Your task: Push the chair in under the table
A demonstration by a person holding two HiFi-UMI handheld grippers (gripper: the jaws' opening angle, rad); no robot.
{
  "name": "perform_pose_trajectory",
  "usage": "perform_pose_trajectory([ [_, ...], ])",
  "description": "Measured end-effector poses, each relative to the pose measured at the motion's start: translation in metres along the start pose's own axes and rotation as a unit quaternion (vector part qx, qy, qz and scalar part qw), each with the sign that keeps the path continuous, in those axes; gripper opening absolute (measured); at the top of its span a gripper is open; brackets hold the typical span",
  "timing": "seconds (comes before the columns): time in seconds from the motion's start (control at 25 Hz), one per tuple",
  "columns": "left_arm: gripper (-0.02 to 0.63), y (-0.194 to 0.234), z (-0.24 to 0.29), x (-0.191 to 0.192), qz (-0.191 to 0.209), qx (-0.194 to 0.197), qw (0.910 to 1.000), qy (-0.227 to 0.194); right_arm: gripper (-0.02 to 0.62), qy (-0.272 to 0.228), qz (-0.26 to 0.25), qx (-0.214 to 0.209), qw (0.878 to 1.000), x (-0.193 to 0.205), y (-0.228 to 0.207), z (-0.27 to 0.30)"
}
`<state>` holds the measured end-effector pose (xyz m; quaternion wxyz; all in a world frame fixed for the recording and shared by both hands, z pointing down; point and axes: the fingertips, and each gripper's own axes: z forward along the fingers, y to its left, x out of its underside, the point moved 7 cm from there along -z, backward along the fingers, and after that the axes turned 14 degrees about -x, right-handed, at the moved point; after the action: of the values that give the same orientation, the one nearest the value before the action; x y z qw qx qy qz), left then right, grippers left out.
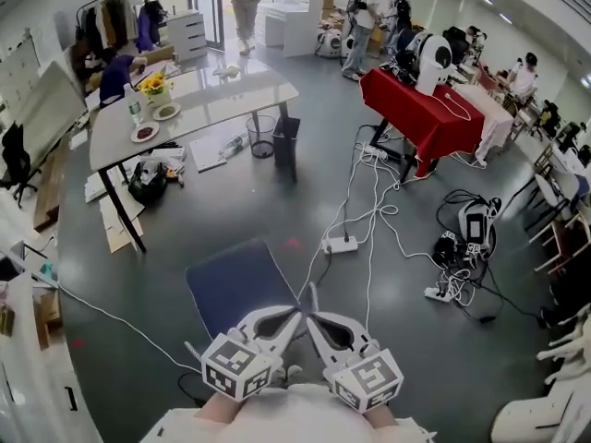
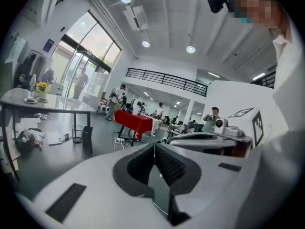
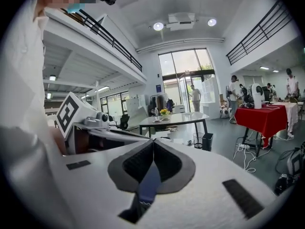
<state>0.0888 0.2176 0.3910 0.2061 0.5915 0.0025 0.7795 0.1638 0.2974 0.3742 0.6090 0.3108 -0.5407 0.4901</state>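
Push looks barely begun: blue chair [image 1: 235,284] sits on open floor, well apart from the white tabletop [image 1: 222,100], with left tongs [image 1: 297,316] and right tongs [image 1: 312,305] both closed on nothing at its near edge.

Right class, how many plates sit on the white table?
2. One plate lies near the white table's left end; the other is just beyond it, beside the yellow flowers. None seems hidden.
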Motion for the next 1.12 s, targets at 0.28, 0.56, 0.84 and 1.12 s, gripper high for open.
perform_pose_trajectory([
  [0.28, 0.02, 0.015, -0.007, -0.009, -0.026, -0.078, 0.9963, -0.026, 0.003, 0.015, -0.017, -0.056, 0.998, -0.012, -0.019, 0.012],
  [0.56, 0.02, 0.022, -0.021, 0.0, -0.045, -0.142, 0.9885, -0.028, 0.003, 0.033, -0.026, -0.122, 0.992, -0.011, -0.022, 0.032],
  [0.84, 0.02, 0.023, -0.04, 0.023, -0.052, -0.195, 0.9793, -0.005, 0.003, 0.055, -0.033, -0.181, 0.981, -0.002, -0.015, 0.048],
  [1.12, 0.02, 0.021, -0.058, 0.041, -0.016, -0.237, 0.9707, 0.035, 0.004, 0.06, -0.021, -0.199, 0.978, 0.008, -0.012, 0.052],
])
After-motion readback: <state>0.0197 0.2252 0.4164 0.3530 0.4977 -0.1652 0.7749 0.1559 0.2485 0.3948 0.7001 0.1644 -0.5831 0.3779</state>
